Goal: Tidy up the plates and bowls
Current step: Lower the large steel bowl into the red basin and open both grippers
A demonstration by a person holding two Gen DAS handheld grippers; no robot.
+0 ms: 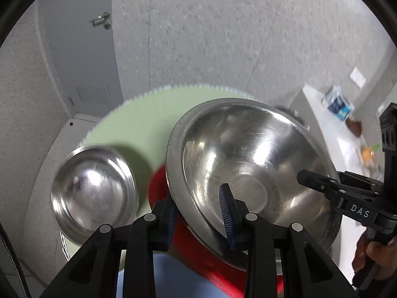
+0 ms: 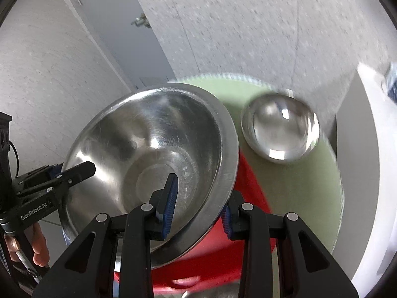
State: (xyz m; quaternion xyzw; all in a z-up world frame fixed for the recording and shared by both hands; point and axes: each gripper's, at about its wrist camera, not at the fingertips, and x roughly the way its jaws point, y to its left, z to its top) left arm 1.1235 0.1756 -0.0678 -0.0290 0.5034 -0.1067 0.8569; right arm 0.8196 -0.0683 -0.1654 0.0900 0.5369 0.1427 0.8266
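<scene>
Evidently mid-carry, both grippers, left (image 1: 201, 213) and right (image 2: 198, 206), pinched opposite rims of the big bowl (image 1: 248, 154), held tilted above a red plate (image 1: 161, 183) on the green mat (image 1: 129, 124), so lowering it level onto a stack probably came next.

My left gripper (image 1: 199, 214) and right gripper (image 2: 197, 207) are matte black with ribbed blue pads (image 1: 225, 206), silver pivot screws, white "DAS" and "GenRobot.AI" lettering; bare skin shows on my hand (image 2: 37, 245).
</scene>
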